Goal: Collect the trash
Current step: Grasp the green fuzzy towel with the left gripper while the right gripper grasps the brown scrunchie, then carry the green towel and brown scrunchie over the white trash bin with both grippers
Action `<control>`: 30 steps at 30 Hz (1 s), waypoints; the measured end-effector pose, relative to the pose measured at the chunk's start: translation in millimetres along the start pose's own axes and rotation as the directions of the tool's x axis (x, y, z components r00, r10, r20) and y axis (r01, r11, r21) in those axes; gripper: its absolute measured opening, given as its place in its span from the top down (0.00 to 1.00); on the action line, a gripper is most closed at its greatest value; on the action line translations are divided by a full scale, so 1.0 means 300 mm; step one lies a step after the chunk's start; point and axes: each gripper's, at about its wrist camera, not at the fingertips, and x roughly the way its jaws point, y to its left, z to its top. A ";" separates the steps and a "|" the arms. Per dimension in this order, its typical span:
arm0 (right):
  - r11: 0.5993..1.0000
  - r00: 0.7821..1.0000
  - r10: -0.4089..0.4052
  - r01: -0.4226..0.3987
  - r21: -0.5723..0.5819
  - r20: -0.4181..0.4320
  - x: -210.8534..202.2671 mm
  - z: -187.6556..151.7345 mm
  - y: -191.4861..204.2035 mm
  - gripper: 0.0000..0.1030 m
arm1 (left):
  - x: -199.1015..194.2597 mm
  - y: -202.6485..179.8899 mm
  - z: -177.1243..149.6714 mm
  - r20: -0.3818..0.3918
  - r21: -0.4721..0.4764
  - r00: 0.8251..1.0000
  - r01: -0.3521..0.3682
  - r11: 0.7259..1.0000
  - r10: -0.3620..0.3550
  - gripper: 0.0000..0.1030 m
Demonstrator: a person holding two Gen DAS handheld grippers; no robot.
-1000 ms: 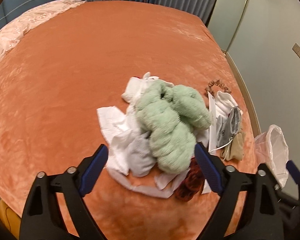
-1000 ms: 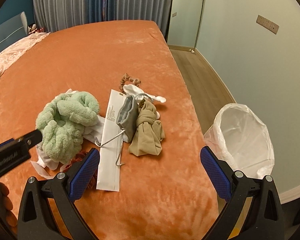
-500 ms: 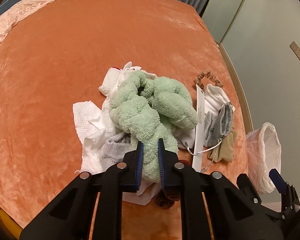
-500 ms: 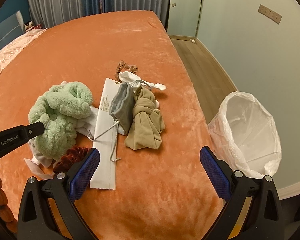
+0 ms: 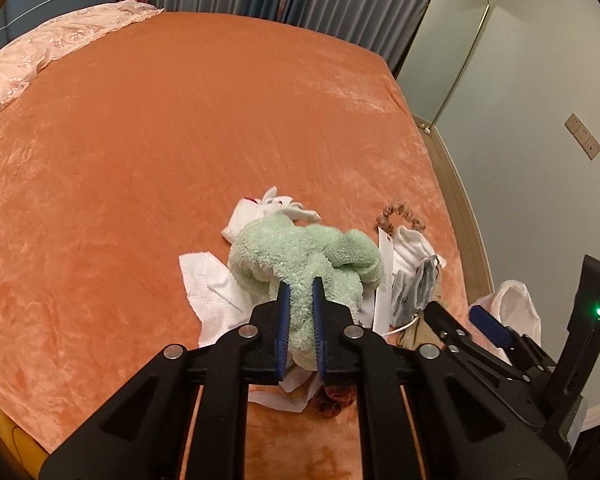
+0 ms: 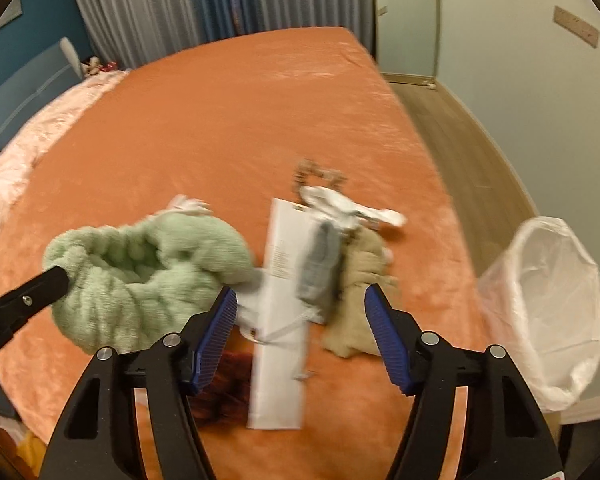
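Observation:
My left gripper point(image 5: 298, 288) is shut on a fluffy pale-green towel point(image 5: 300, 252), which hangs lifted off the pile; the right wrist view shows the same towel point(image 6: 148, 272). Crumpled white tissues point(image 5: 212, 284) lie under it. My right gripper point(image 6: 300, 300) hovers over a long white paper wrapper point(image 6: 280, 360) and a grey sock point(image 6: 320, 268). Its jaws are closing and the pads press on nothing. A beige knotted cloth point(image 6: 360, 280) lies beside the sock, and a dark red scrunchie point(image 6: 224, 392) by the wrapper's near end.
All of it lies on a bed with an orange blanket point(image 5: 180, 140). A bin lined with a white bag point(image 6: 548, 300) stands on the floor off the bed's right edge. A brown scrunchie point(image 5: 400, 216) and a pink quilt point(image 5: 40, 64) lie farther back.
My left gripper closed on the green towel and raised it off the pile. My right gripper slid left over the wrapper and sock, and its jaws narrowed.

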 end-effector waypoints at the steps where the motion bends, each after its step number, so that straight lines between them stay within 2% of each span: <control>1: 1.000 1.000 0.022 -0.022 -0.003 -0.001 0.006 0.011 0.024 0.38 | -0.001 0.002 0.006 0.002 0.002 1.000 -0.003 1.000 0.003 0.90; 4: 0.998 0.999 0.045 -0.045 -0.041 -0.004 0.028 0.034 0.094 0.39 | 0.004 0.002 0.012 -0.004 0.024 0.999 -0.036 0.999 0.036 0.90; 7: 0.997 0.999 0.049 -0.048 -0.061 0.002 0.030 0.047 0.131 0.39 | -0.052 0.020 0.026 0.023 -0.010 1.000 0.008 1.000 -0.008 0.90; 12: 0.998 1.000 -0.001 0.002 -0.060 0.019 0.007 0.039 0.087 0.39 | -0.158 0.036 0.086 0.104 -0.001 0.995 0.016 1.000 -0.016 0.90; 18: 1.000 1.000 0.018 -0.018 -0.025 -0.003 -0.037 -0.016 0.040 0.39 | -0.247 0.076 0.128 0.160 -0.036 0.987 0.040 0.999 -0.034 0.90; 25: 0.996 0.996 0.078 -0.079 -0.046 -0.036 -0.040 -0.066 0.121 0.39 | -0.271 0.120 0.105 0.147 -0.043 0.989 0.033 0.999 -0.026 0.90; 30: 0.993 0.995 0.081 -0.085 -0.079 -0.055 -0.039 -0.117 0.180 0.39 | -0.284 0.233 0.056 0.122 -0.094 0.992 -0.001 0.996 0.012 0.90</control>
